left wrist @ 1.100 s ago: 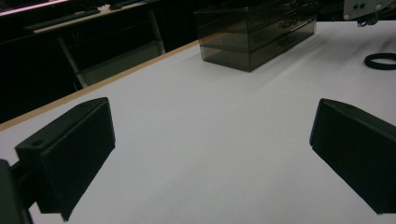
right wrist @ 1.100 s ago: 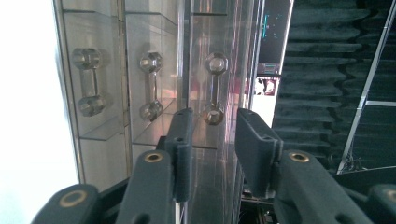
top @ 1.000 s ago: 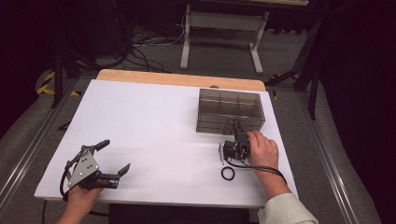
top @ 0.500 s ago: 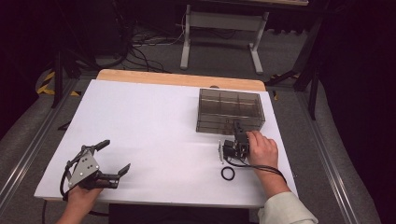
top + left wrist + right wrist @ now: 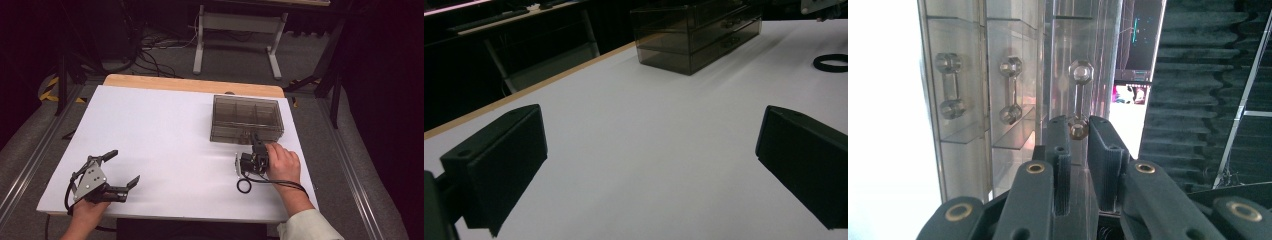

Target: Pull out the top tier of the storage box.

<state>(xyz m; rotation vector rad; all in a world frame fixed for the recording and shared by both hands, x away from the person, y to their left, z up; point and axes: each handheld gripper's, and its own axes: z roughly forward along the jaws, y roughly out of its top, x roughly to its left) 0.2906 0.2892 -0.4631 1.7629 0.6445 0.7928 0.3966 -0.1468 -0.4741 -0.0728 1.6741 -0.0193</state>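
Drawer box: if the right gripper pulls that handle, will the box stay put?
The drawer box looks like thin clear plastic, with nothing visible inside, so probably light. It sits loose on the smooth white table, so it may slide toward the right gripper rather than open.

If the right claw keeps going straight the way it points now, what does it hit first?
The right claw is already closed around the lower knob of a drawer handle on the smoky clear drawer box. Going straight on, it would probably press into that drawer front at once.

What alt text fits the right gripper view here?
The right claw has closed its jaws on the end knob of a clear drawer handle on a smoky plastic drawer box. Two more handles sit along the box front.
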